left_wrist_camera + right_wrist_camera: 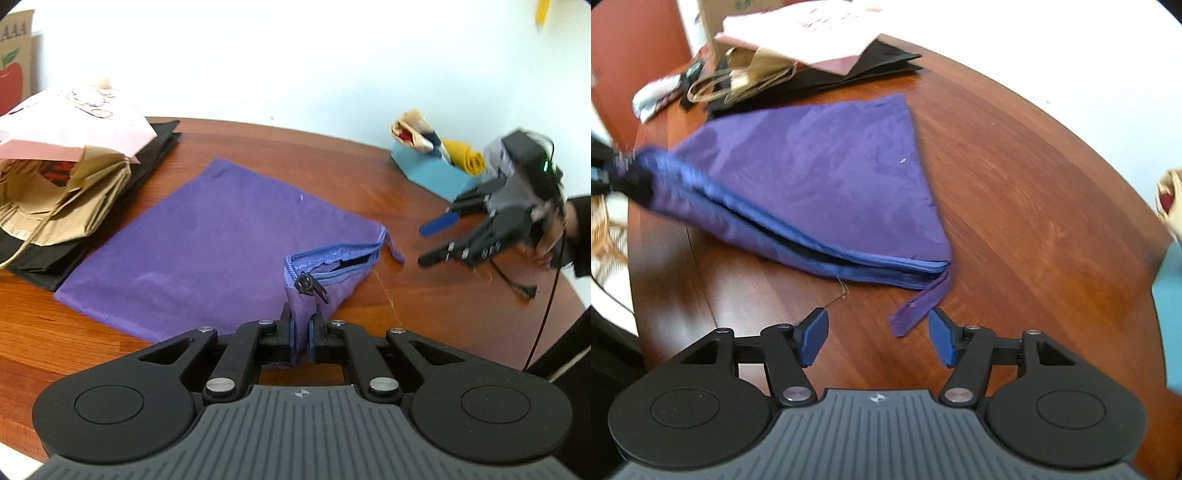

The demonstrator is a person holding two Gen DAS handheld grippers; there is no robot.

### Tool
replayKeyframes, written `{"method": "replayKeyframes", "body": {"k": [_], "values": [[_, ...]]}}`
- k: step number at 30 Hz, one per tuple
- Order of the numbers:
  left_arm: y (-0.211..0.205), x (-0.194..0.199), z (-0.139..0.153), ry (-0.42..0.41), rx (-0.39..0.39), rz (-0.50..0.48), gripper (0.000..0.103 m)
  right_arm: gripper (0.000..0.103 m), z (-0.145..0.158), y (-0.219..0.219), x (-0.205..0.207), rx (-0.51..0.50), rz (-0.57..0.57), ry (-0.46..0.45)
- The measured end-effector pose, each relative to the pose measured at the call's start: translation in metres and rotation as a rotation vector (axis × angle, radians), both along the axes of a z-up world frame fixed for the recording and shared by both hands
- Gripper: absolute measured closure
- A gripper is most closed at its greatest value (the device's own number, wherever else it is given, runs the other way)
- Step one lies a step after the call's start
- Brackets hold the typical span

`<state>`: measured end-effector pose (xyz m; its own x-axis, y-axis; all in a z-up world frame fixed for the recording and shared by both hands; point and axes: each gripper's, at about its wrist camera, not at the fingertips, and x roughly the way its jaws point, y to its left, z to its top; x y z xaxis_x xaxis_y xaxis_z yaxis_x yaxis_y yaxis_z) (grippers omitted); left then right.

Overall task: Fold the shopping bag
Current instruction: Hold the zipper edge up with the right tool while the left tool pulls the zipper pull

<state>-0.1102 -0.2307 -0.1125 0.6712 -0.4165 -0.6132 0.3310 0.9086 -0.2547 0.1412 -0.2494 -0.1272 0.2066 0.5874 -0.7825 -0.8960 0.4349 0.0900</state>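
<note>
A purple zip shopping bag [207, 240] lies flat on the wooden table [369, 173], its zipped edge nearest me. My left gripper [301, 341] is shut on the bag's near corner, just below the black zipper pull [308, 288], and lifts it slightly. My right gripper [878, 336] is open and empty, hovering just short of the bag's loose purple strap [916, 306]. It also shows in the left wrist view [432, 242], to the right of the bag. In the right wrist view the bag [820, 177] spreads ahead, its lifted left corner blurred.
Brown paper bags [55, 199], a pink paper bag [74, 122] and a black folded bag [155, 147] are piled at the table's far left. A blue box [432, 170] holding rolled cloths stands at the far right. A black cable [550, 295] hangs by the table's right edge.
</note>
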Motion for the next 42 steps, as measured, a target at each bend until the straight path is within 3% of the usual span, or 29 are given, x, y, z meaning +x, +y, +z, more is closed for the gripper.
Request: {"method": "replayKeyframes", "body": {"k": [3,8,21,24,29,34,39,42], "values": [[0.002,0.001,0.005,-0.009,-0.008,0.013,0.096,0.027,-0.006,0.005,-0.001,-0.028,0.073,-0.07],[0.009,0.001,0.016,-0.028,-0.037,0.035,0.096,0.027,-0.012,0.015,-0.005,-0.059,0.189,-0.226],[0.031,-0.004,0.033,-0.065,-0.122,0.104,0.096,0.028,-0.027,0.041,0.004,-0.1,0.365,-0.452],[0.041,-0.006,0.037,-0.069,-0.145,0.13,0.096,0.038,-0.031,0.05,0.009,-0.119,0.4,-0.536],[0.057,-0.007,0.04,-0.073,-0.153,0.17,0.096,0.082,-0.037,0.052,0.014,-0.128,0.483,-0.62],[0.064,-0.006,0.035,-0.058,-0.149,0.182,0.095,0.091,-0.029,0.038,0.017,-0.107,0.506,-0.67],[0.062,-0.002,0.02,-0.012,-0.155,0.158,0.095,0.092,-0.014,0.012,0.019,-0.158,0.505,-0.593],[0.059,0.002,0.005,0.048,-0.192,0.142,0.095,0.092,-0.004,-0.006,0.017,-0.206,0.504,-0.491]]}}
